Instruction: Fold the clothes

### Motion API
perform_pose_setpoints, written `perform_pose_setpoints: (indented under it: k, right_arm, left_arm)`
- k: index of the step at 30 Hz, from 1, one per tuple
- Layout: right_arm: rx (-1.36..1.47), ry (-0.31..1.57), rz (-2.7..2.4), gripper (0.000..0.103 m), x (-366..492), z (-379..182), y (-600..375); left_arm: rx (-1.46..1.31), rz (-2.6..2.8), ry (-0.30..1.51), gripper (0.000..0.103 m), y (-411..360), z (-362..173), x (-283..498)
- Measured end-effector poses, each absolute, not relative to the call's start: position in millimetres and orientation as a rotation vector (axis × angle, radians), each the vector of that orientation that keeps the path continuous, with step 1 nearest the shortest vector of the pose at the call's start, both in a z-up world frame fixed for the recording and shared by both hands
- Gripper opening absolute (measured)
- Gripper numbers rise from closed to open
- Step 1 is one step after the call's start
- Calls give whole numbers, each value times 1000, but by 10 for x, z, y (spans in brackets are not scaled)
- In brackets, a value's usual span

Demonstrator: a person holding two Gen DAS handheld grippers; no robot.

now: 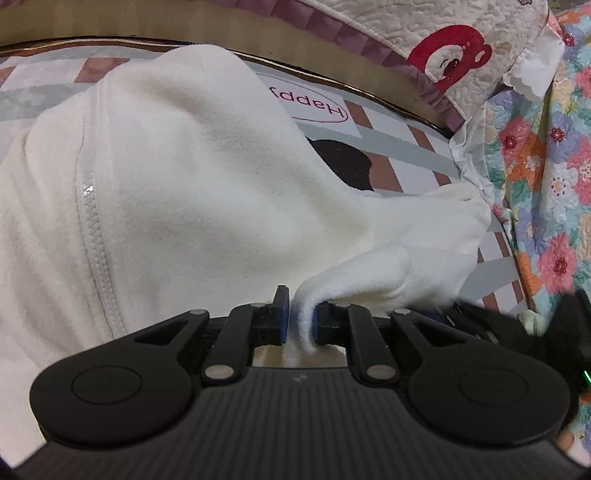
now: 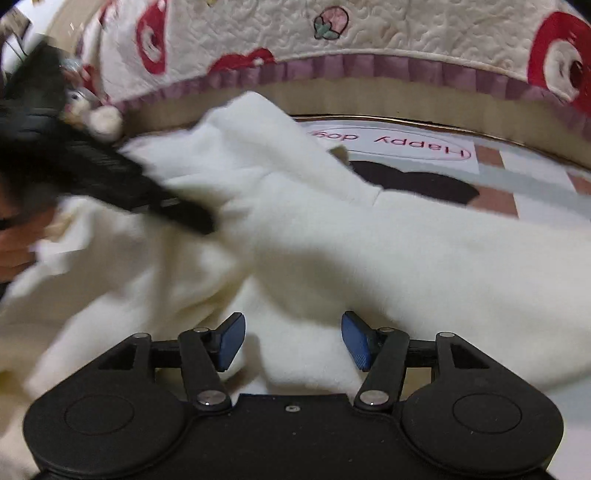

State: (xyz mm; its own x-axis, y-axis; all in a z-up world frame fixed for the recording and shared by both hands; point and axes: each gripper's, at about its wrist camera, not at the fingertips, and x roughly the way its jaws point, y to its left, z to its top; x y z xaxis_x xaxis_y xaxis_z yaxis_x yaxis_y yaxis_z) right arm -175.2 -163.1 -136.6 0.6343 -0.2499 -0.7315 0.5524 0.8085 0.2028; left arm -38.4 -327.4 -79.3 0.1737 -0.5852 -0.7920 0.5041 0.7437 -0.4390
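Left tongs (image 1: 299, 317) pinch fleece jacket (image 1: 177, 177); right tongs (image 2: 293, 341) spread wide.

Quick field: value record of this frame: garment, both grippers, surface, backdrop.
garment: white fleece jacket, zipper visible, rumpled, not yet folded
left gripper: shut on a fold of the fleece
right gripper: open, fingers apart over the fleece, holding nothing
surface: checked mat with "Happy" print
backdrop: quilted cover with red motifs; floral quilt at the side
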Motion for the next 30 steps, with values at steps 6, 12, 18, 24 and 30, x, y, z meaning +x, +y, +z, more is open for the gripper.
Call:
perform_pose_setpoints:
  k: [6,12,18,24,30]
  right_arm:
    - [505,767,-537,56,-1606,-1550,-1969]
    - [457,739,-522,7,-1718,-1541,-1915]
    - [484,664,-541,6,-1986,-1415,-1878]
    - [554,545,-511,5,-2288,-1271,-1870]
    - [693,510,-527,2,-2444,-1379,-1781]
  left_arm:
    - [-22,-819,1257,48,-3304,-460,-1000]
    - [188,-866,1256,60,-3593,-602,-1437]
    - [237,-821,1283,61,-3656,-863,-1447]
    - [317,-850,1125,16,-3256,-580,-1526]
    - [289,-856,1056,17,-2968,-442,-1616]
